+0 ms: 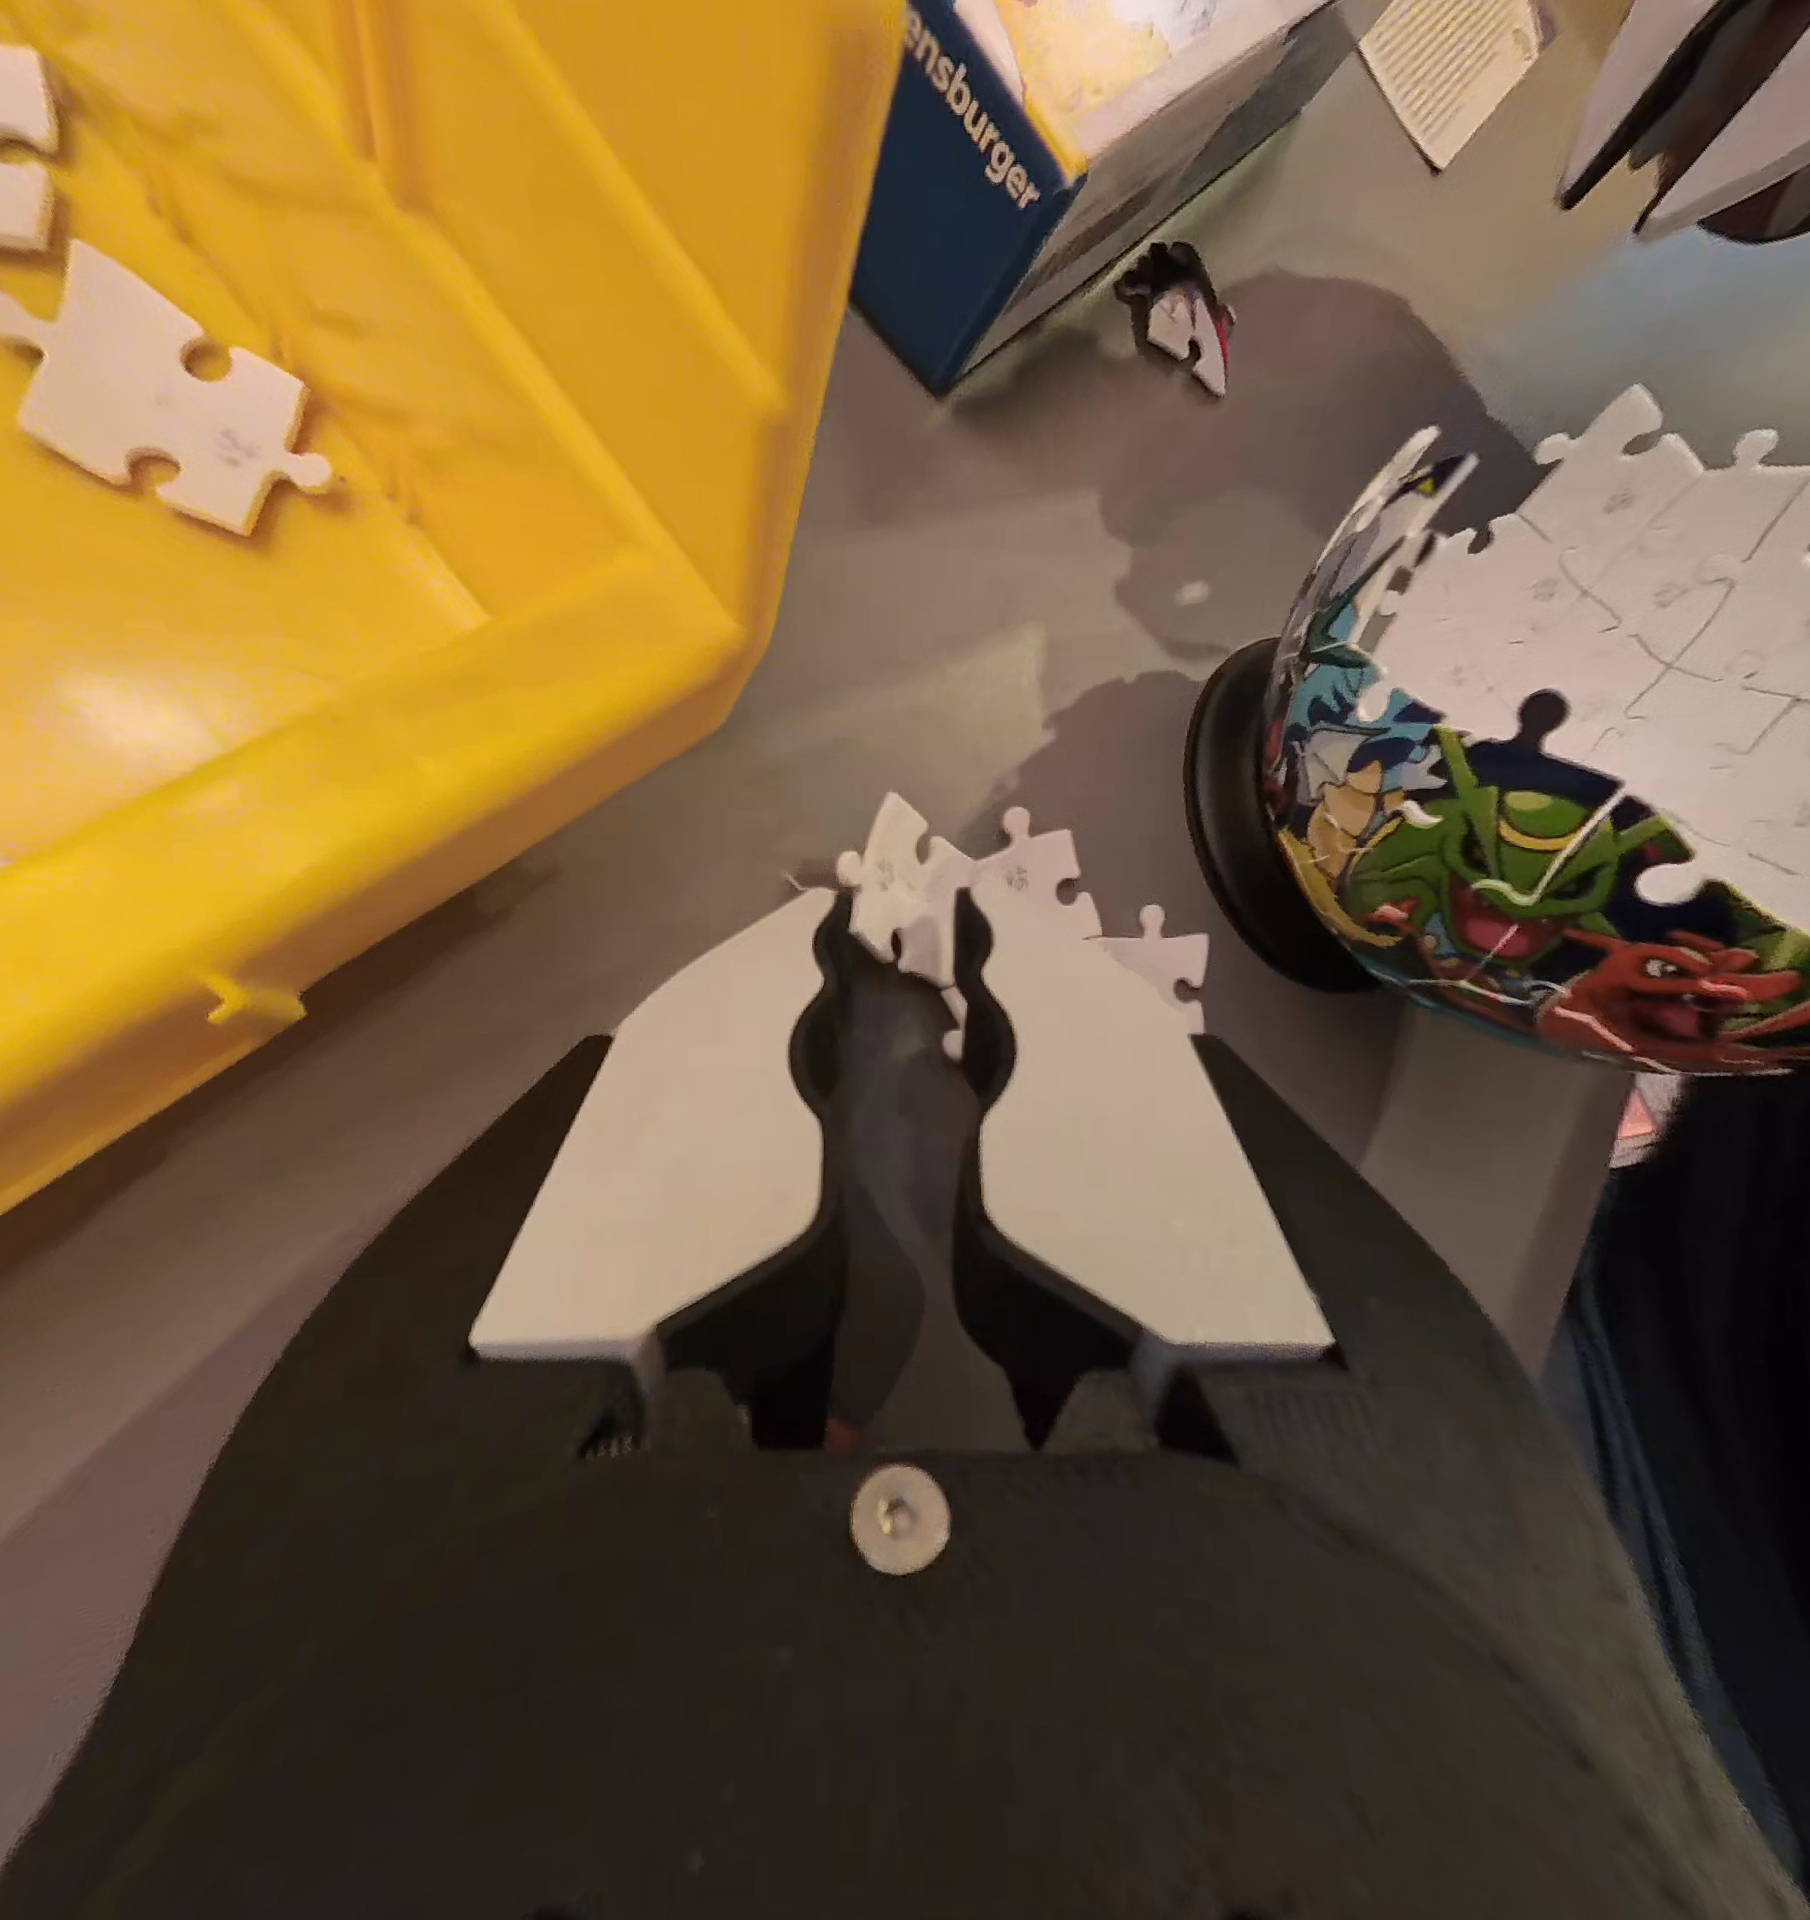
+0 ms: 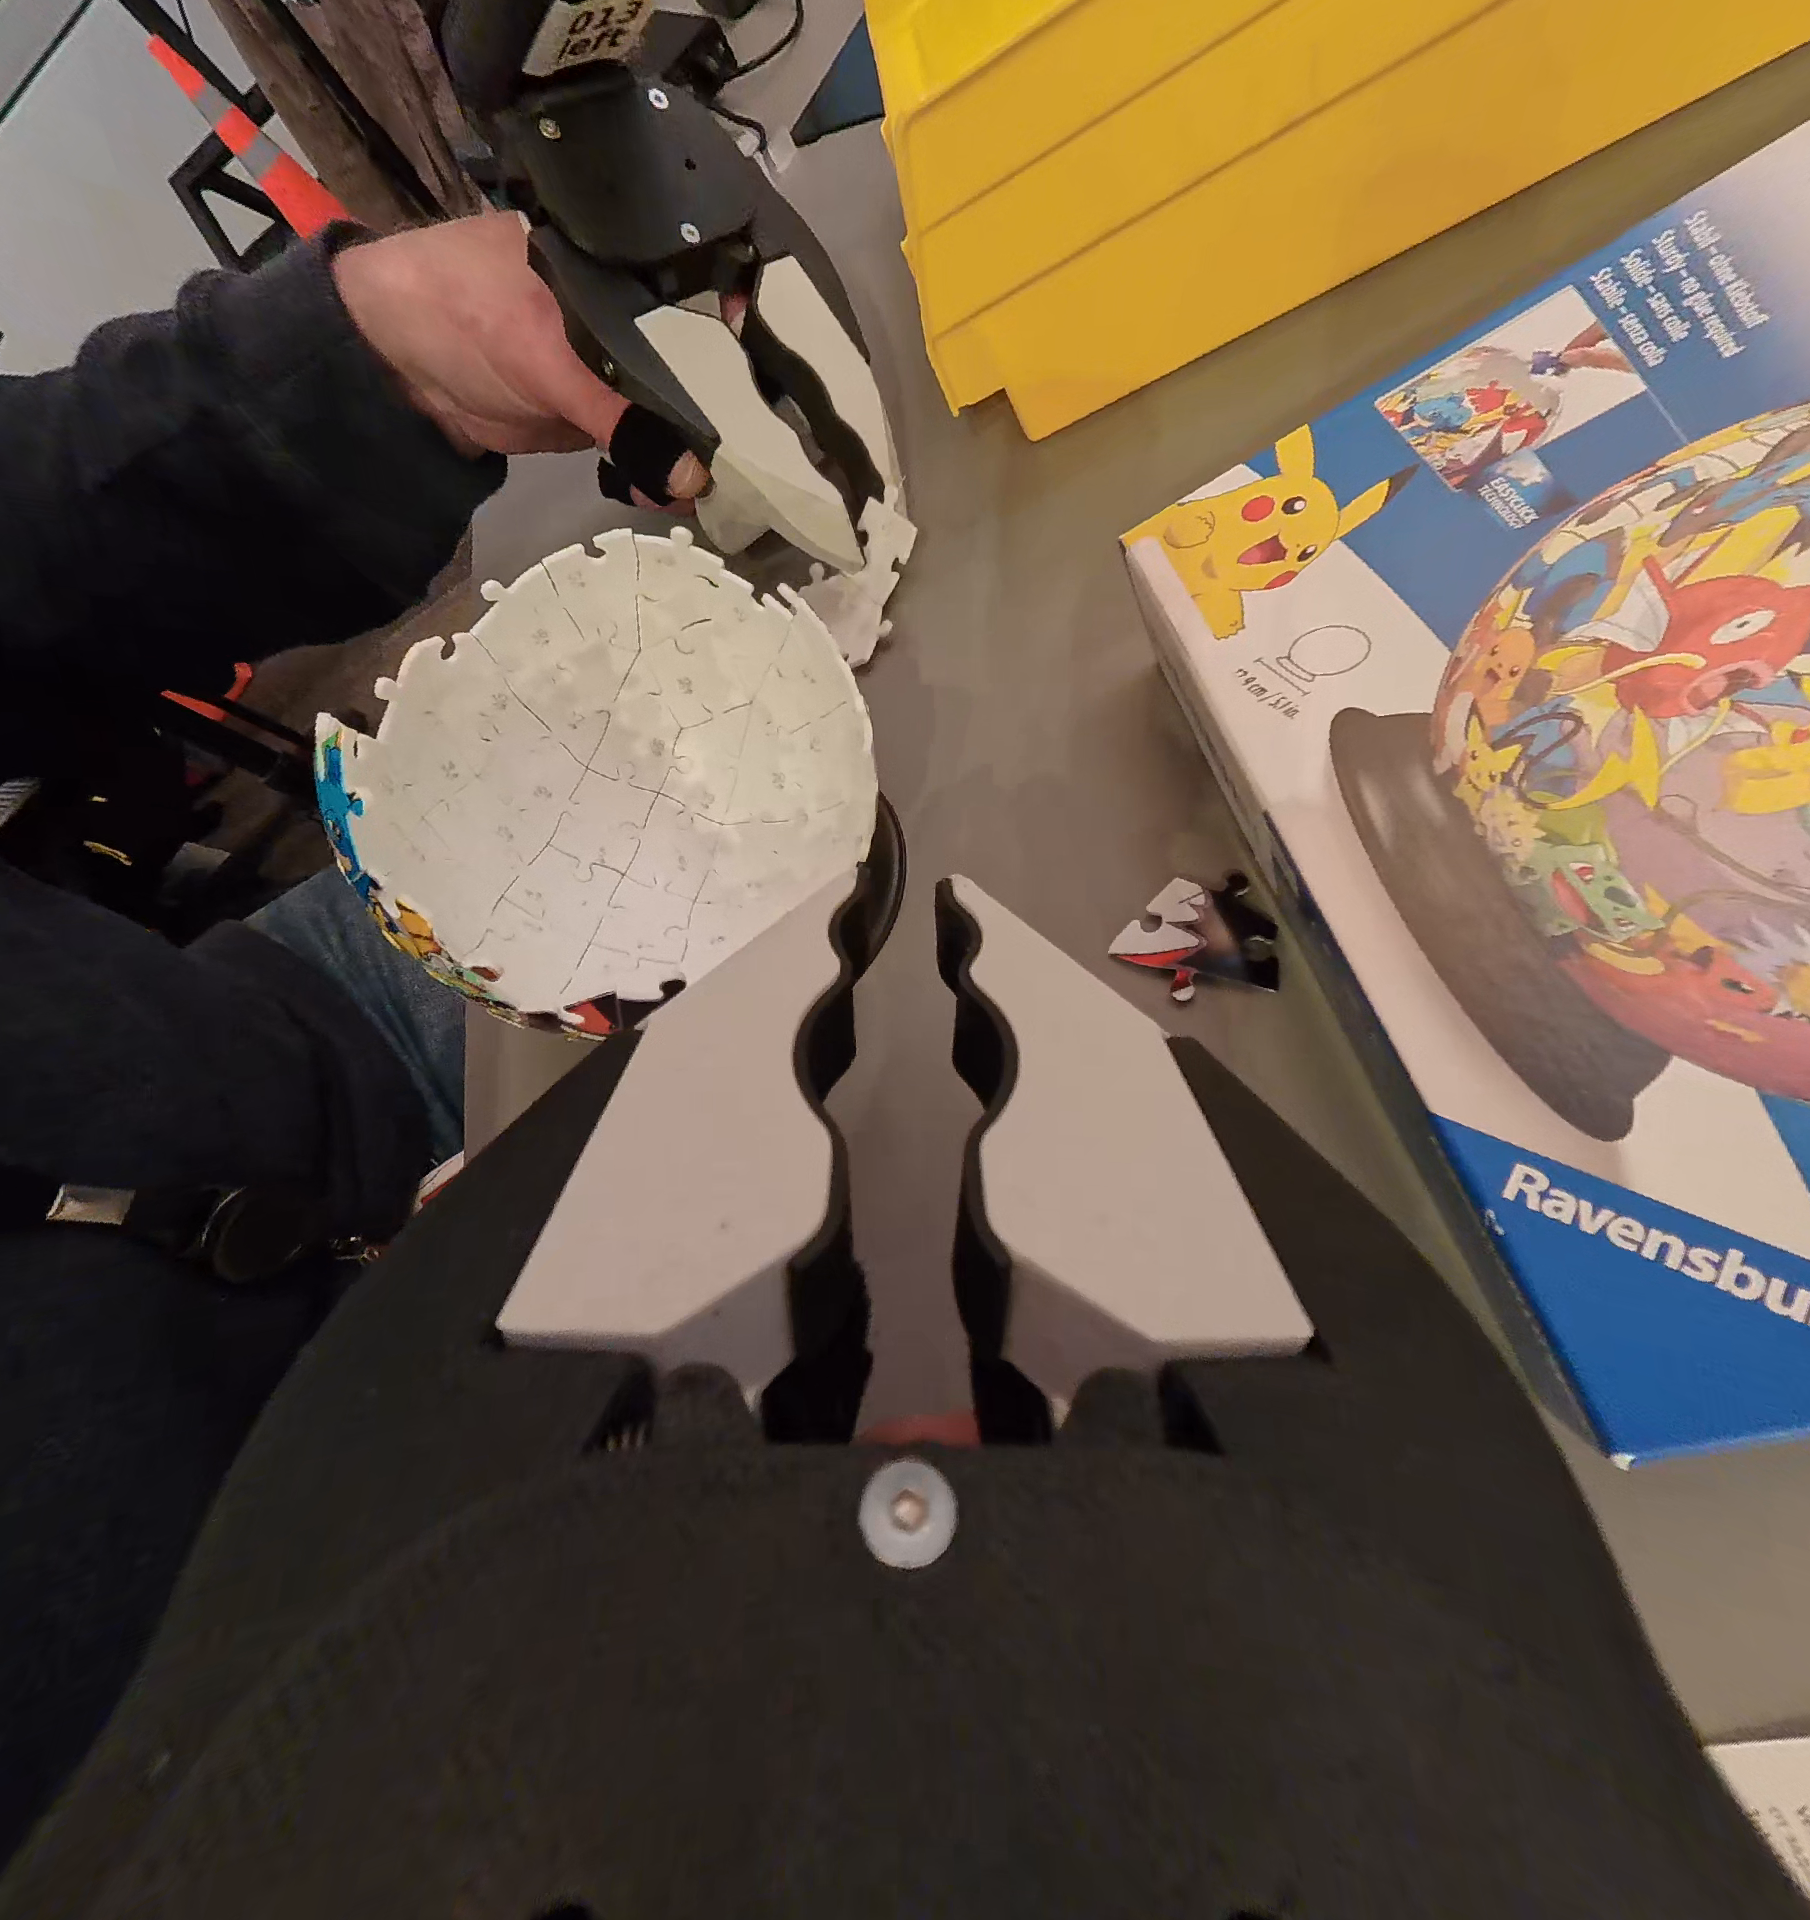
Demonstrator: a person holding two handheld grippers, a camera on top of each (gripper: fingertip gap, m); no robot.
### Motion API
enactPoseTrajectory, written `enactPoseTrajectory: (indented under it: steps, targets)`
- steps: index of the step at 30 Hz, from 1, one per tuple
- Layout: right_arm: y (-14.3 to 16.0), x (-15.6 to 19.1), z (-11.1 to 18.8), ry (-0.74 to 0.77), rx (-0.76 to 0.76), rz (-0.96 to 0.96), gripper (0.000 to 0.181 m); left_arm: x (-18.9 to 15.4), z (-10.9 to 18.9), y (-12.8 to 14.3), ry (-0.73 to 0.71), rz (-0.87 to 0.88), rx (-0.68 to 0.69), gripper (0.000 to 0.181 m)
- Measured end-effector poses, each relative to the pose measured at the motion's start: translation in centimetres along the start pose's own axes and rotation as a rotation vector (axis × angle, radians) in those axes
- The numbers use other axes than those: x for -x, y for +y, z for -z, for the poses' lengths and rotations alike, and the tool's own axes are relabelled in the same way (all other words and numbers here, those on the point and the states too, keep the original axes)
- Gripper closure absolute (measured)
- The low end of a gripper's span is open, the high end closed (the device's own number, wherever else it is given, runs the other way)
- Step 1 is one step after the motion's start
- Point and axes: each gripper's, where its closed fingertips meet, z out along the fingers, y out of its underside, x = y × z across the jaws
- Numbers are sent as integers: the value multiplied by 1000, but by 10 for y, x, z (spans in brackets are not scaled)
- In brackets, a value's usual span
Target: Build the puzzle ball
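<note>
The half-built puzzle ball [image 1: 1607, 727], white inside and printed outside, sits tilted on a black stand [image 1: 1233, 810]; it also shows in the right wrist view [image 2: 610, 769]. My left gripper [image 1: 901, 925] is shut on a strip of joined white-backed pieces [image 1: 1026, 883], held low over the table just left of the ball. In the right wrist view the left gripper [image 2: 870, 520] and its strip [image 2: 865, 603] are just beyond the ball's rim. My right gripper [image 2: 901, 894] is open and empty, near the ball's right side. A loose printed piece [image 2: 1202, 935] lies on the table.
A yellow bin [image 1: 465, 520] holding loose white-backed pieces [image 1: 163, 405] stands left of the ball. The blue and white puzzle box [image 2: 1503, 831] lies to the right, next to the loose piece. A person's hand [image 2: 465, 332] and dark sleeve hold the left gripper. A paper sheet [image 2: 1805, 1818] lies at the near right. One gripper's finger ends stand about 20 cm off the other's.
</note>
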Motion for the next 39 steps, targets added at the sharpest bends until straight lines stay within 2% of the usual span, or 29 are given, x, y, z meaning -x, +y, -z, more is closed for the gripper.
enactPoseTrajectory:
  steps: [7,19,25,33,39]
  targets:
    - [-3,0,4,1,-13,5,172,-6,9,-8,77,45,-86,178]
    - [-32,14,12,13,-54,81,171,-18,62,-40,49,12,-318,179]
    - [-49,28,7,4,-61,132,168,-24,86,-58,25,5,-410,179]
    - [-75,39,2,2,-89,186,167,-38,100,-79,29,-41,-459,179]
    - [-88,48,-12,-33,-91,252,158,-57,108,-103,23,-141,-454,179]
